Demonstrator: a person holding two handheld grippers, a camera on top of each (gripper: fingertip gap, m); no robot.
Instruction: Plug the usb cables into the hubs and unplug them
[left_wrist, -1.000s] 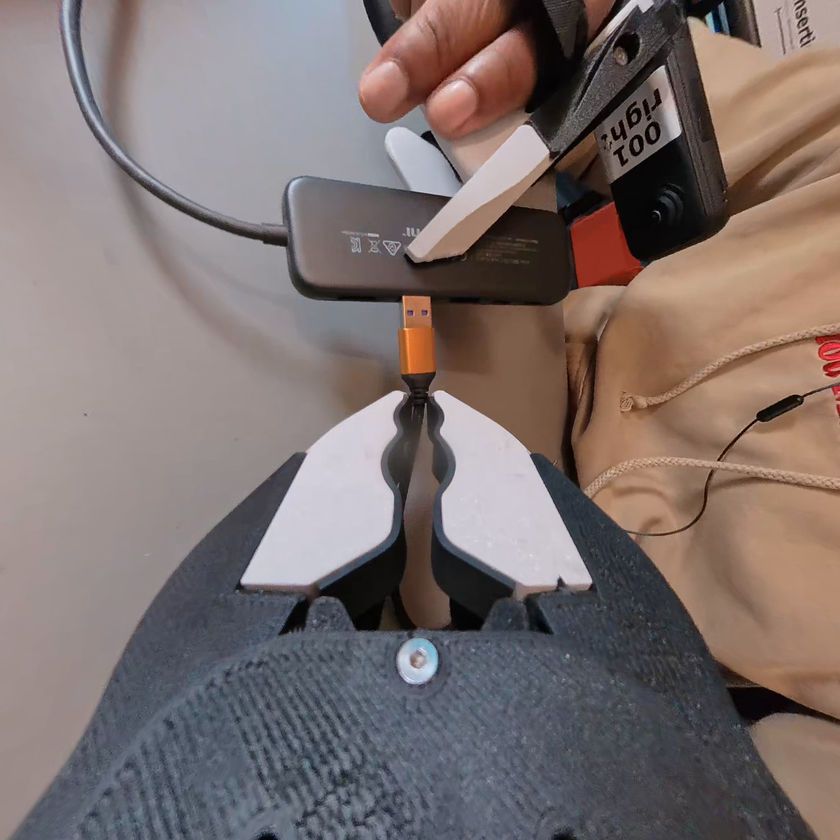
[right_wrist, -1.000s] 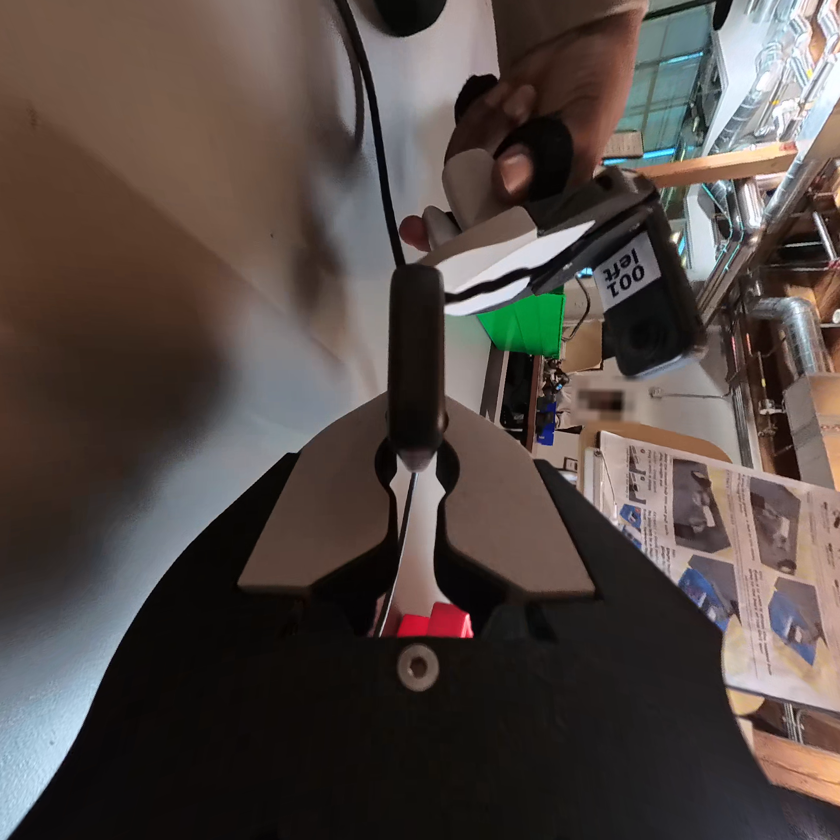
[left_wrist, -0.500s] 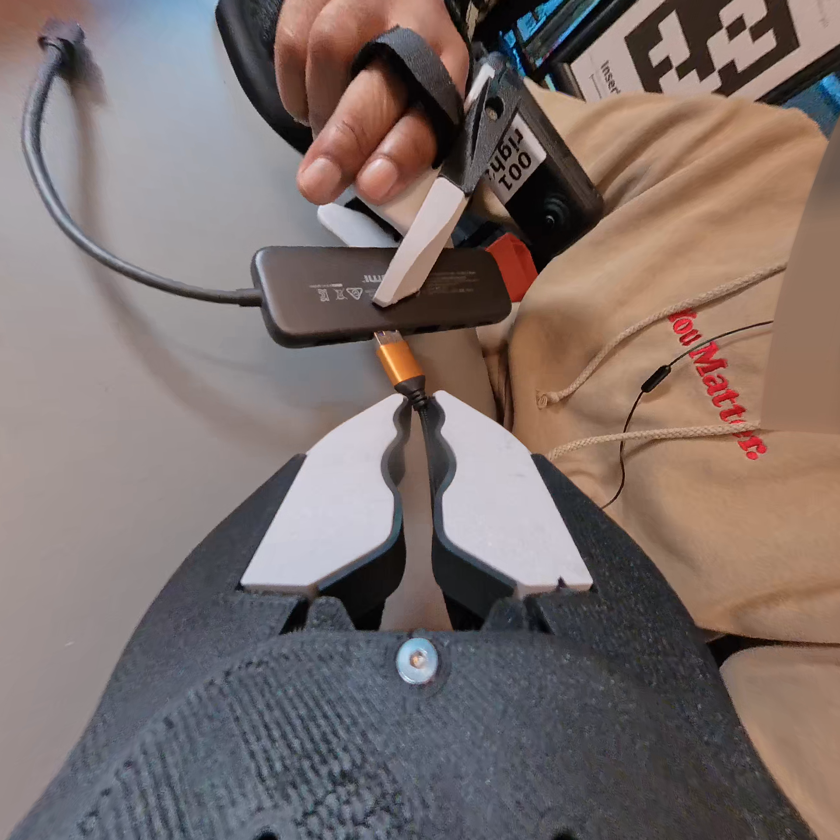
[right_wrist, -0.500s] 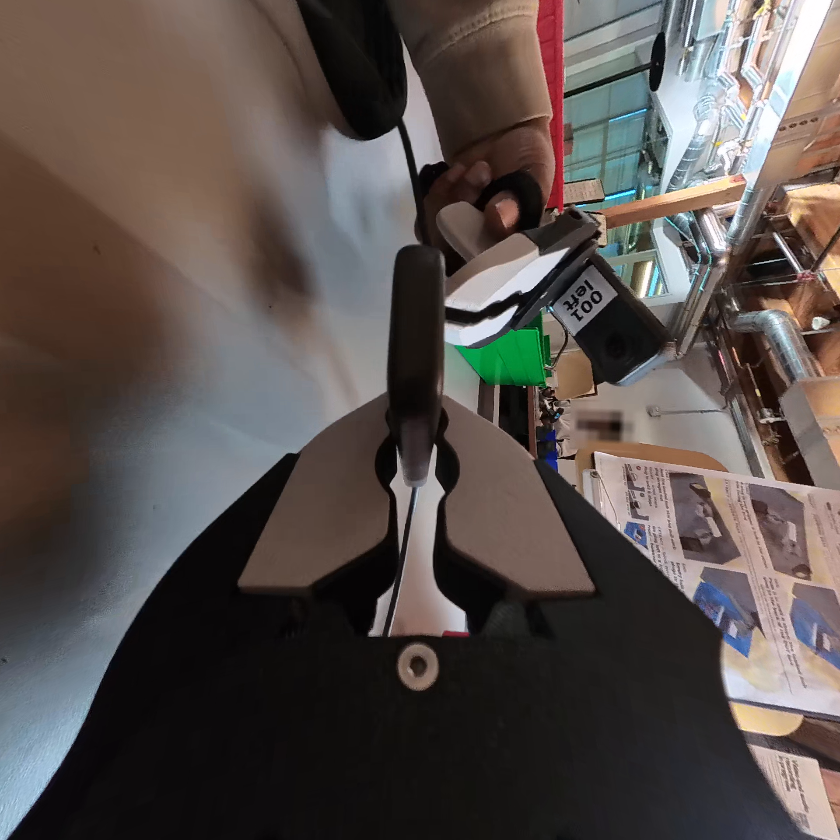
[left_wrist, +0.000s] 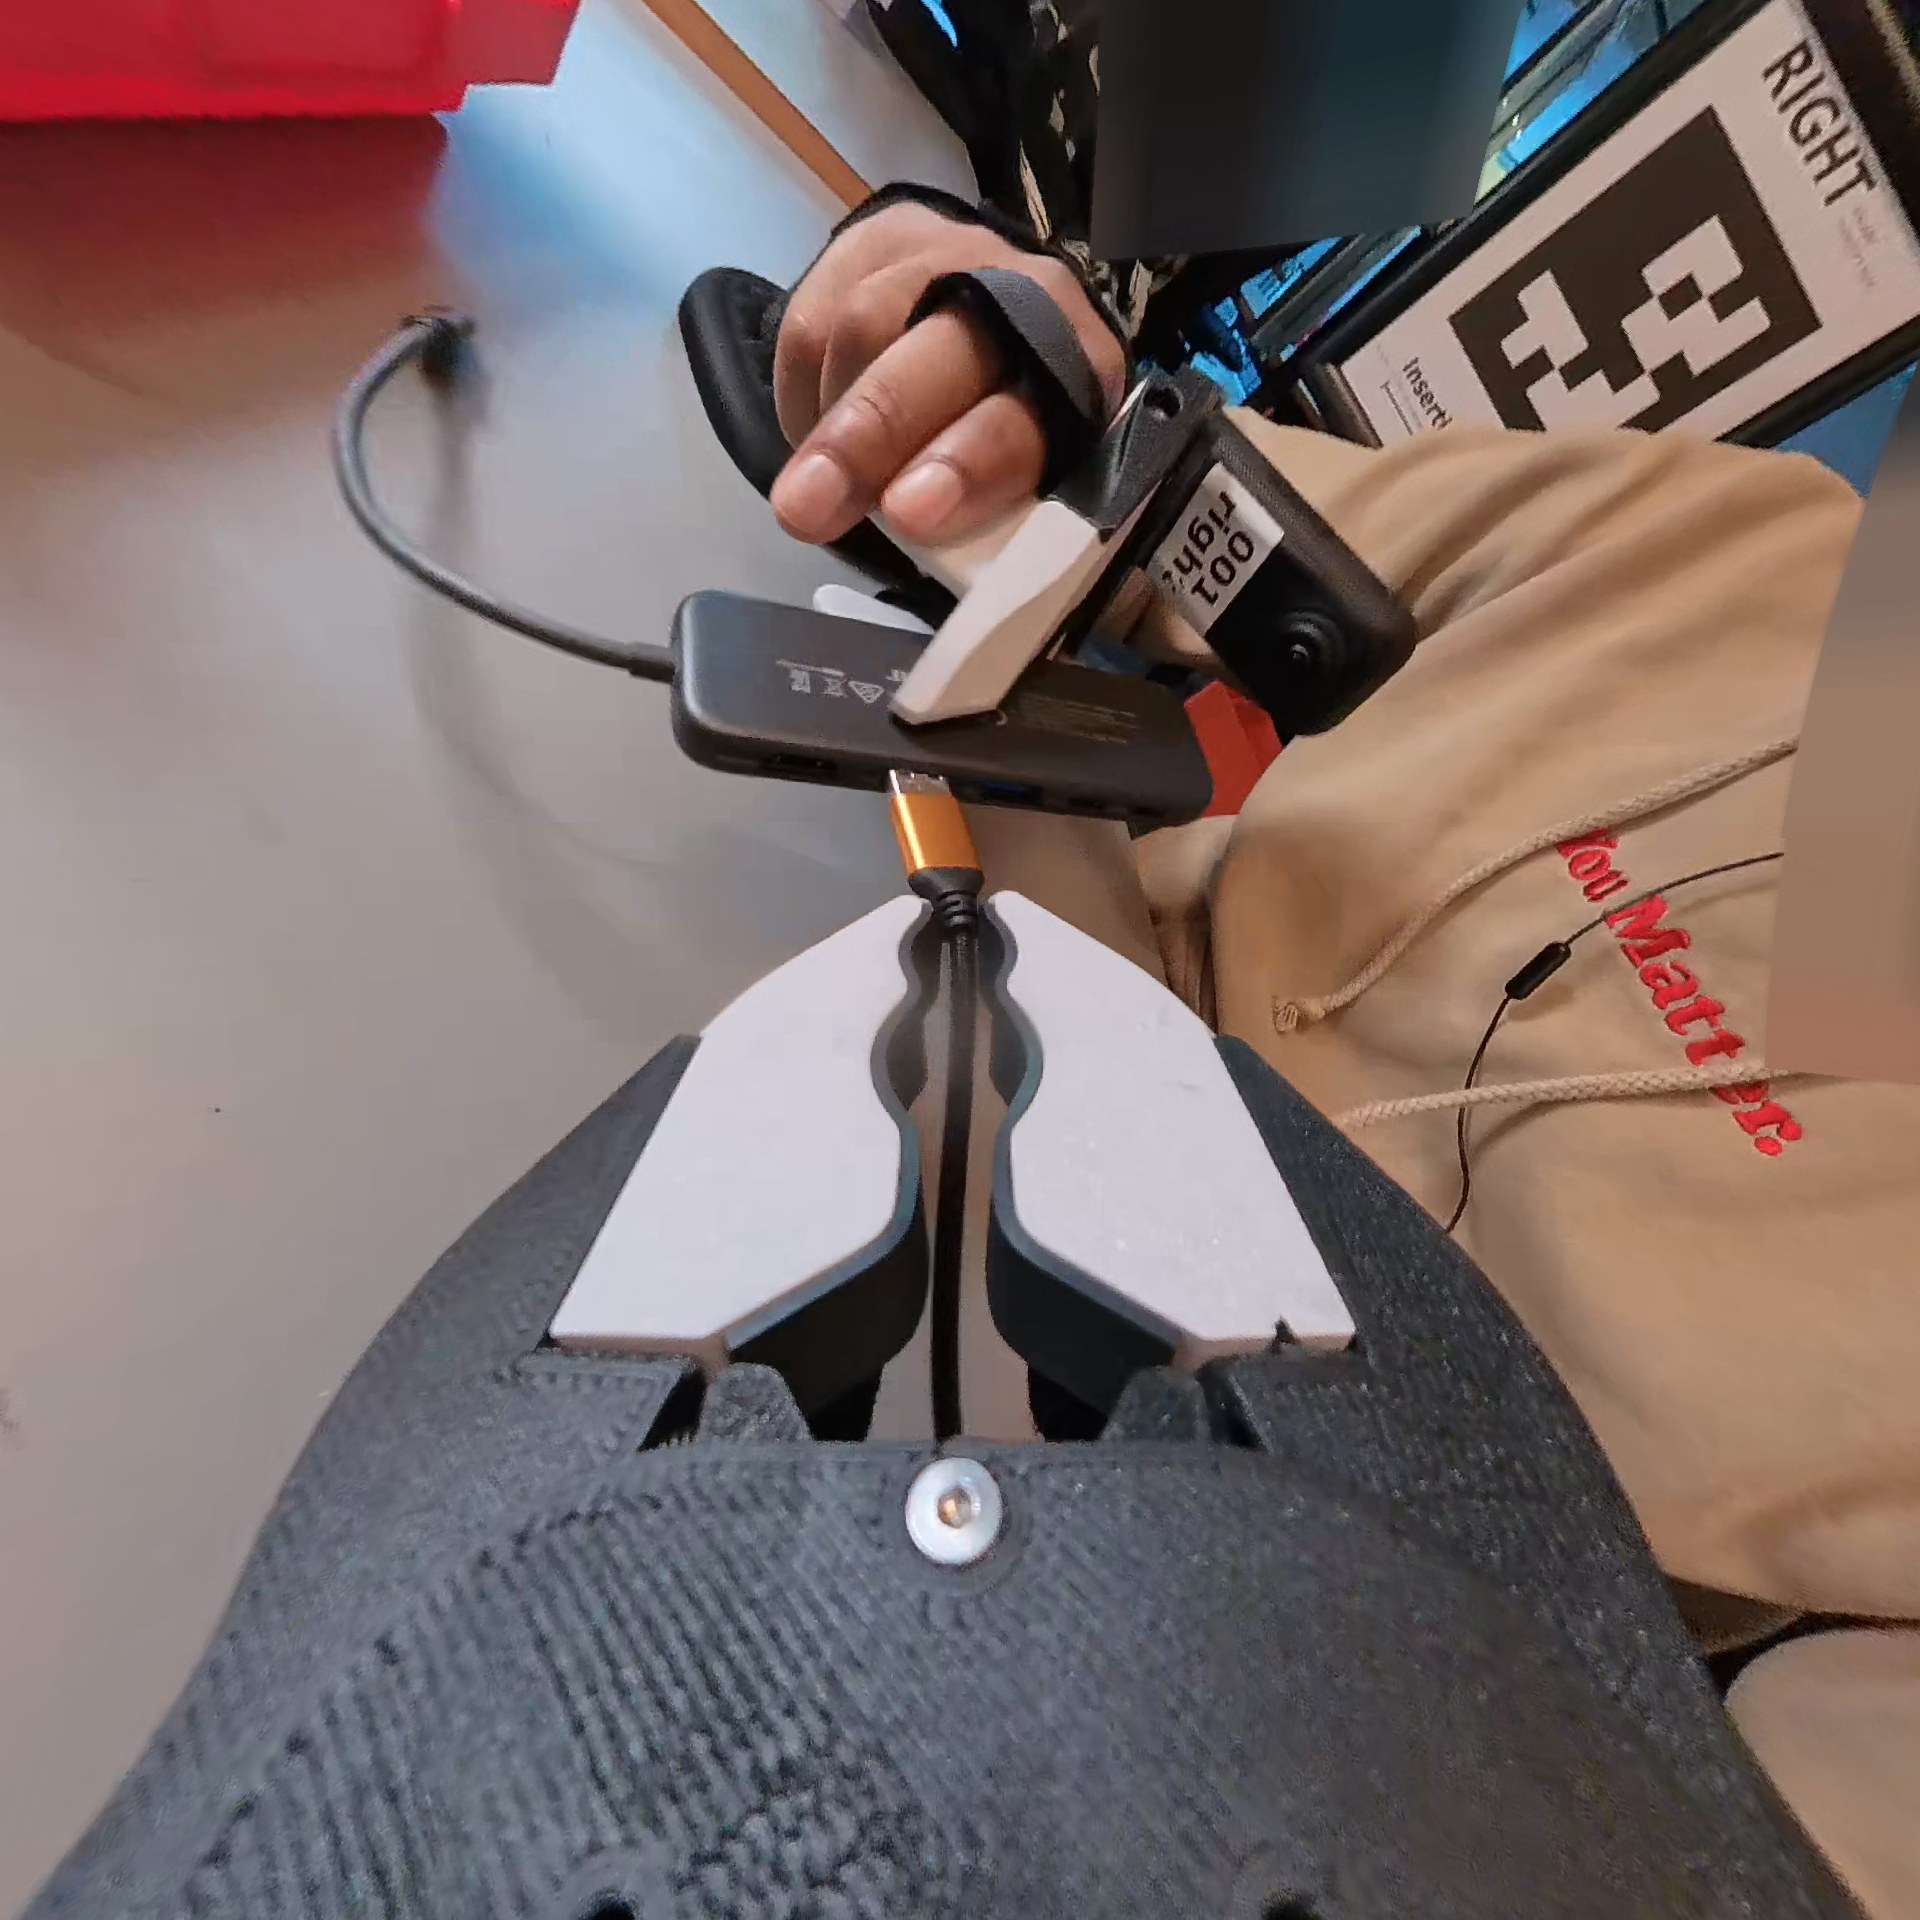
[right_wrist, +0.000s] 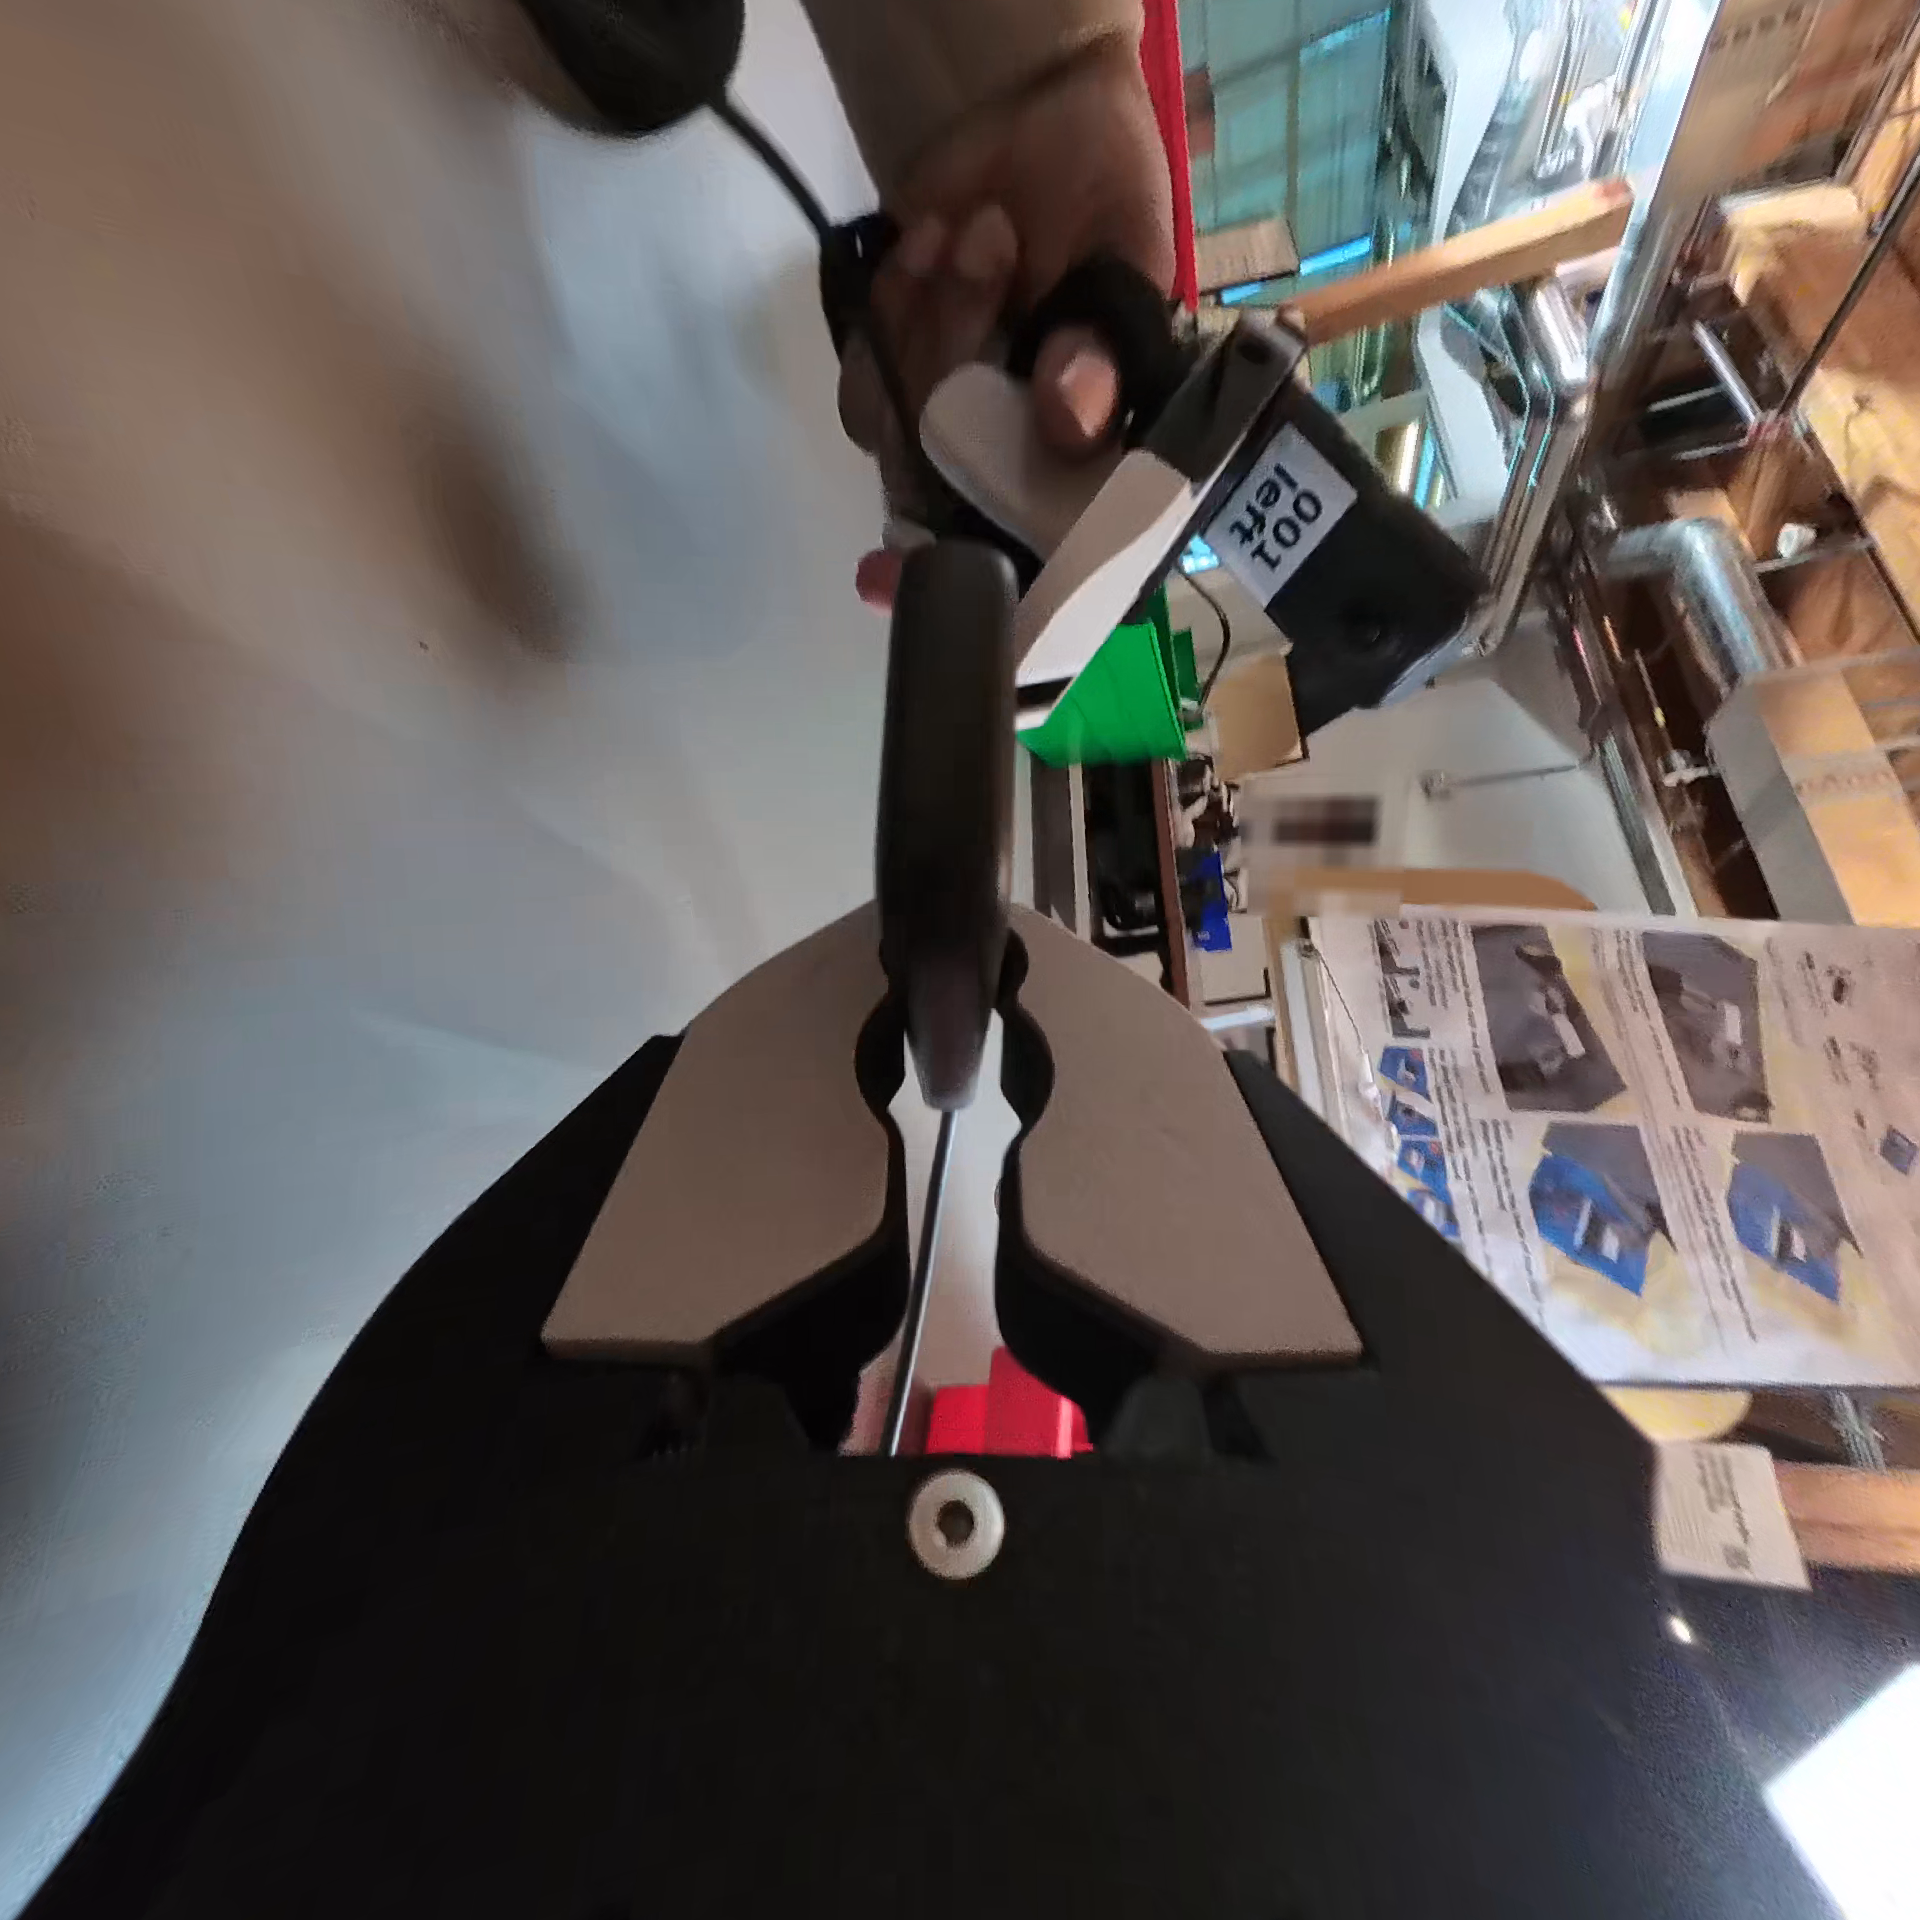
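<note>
Left claw (left_wrist: 954, 920) clenched on the orange-plug cable (left_wrist: 932, 840), I've pushed its tip into the hub (left_wrist: 831, 691) my right claw (right_wrist: 945, 1013) grips: nearly seated.

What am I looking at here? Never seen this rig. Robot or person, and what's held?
No robot: a person holds a two-finger gripper in each hand, each with a camera looking along its fingers. In the left wrist view, the left gripper is shut on a cable just behind its orange plug, whose tip is at a port on the hub. The right gripper clamps that hub above the table. The right wrist view shows the hub edge-on between its own fingers, with the left gripper beyond.
</note>
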